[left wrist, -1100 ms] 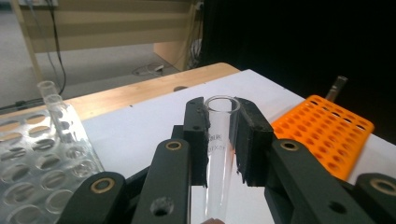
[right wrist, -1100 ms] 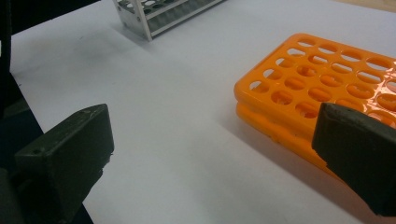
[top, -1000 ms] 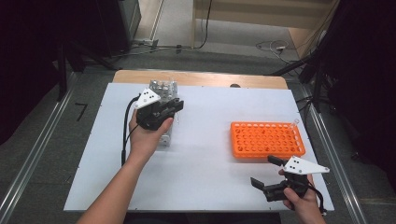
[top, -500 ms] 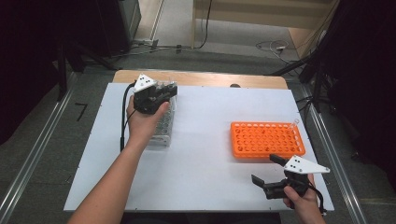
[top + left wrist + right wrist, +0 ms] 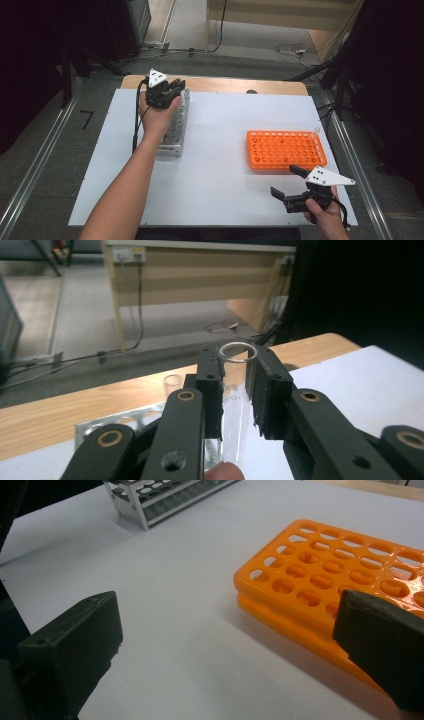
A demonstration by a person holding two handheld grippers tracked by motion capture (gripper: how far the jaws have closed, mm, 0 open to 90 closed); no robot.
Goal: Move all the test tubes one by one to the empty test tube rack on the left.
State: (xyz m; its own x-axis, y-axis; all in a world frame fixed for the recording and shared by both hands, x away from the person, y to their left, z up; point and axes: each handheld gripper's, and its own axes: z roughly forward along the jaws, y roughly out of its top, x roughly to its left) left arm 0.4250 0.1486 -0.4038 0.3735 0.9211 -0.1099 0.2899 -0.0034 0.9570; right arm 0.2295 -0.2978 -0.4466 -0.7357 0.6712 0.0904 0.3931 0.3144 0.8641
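Observation:
My left gripper point(image 5: 235, 380) is shut on a clear glass test tube point(image 5: 236, 405), whose open rim stands up between the two black pads. From above, that gripper point(image 5: 170, 90) hovers over the far end of a metal tube rack point(image 5: 172, 132) on the left of the white table. A second tube point(image 5: 172, 382) stands in that rack point(image 5: 115, 422) beyond the jaws. Low at the right, my right gripper point(image 5: 289, 185) is open and holds nothing, just in front of the orange tube rack point(image 5: 285, 149). Its wide-apart pads point(image 5: 75, 650) frame the orange rack point(image 5: 330, 575).
The white table top point(image 5: 220, 130) has a wooden strip point(image 5: 230, 85) along its far edge. One clear tube point(image 5: 316, 132) stands at the orange rack's far right corner. Cables and a wooden desk point(image 5: 200, 270) lie on the floor beyond the table.
The left hand has carried its gripper away from me, from beside the metal rack's middle to its far end. The right gripper has stayed put.

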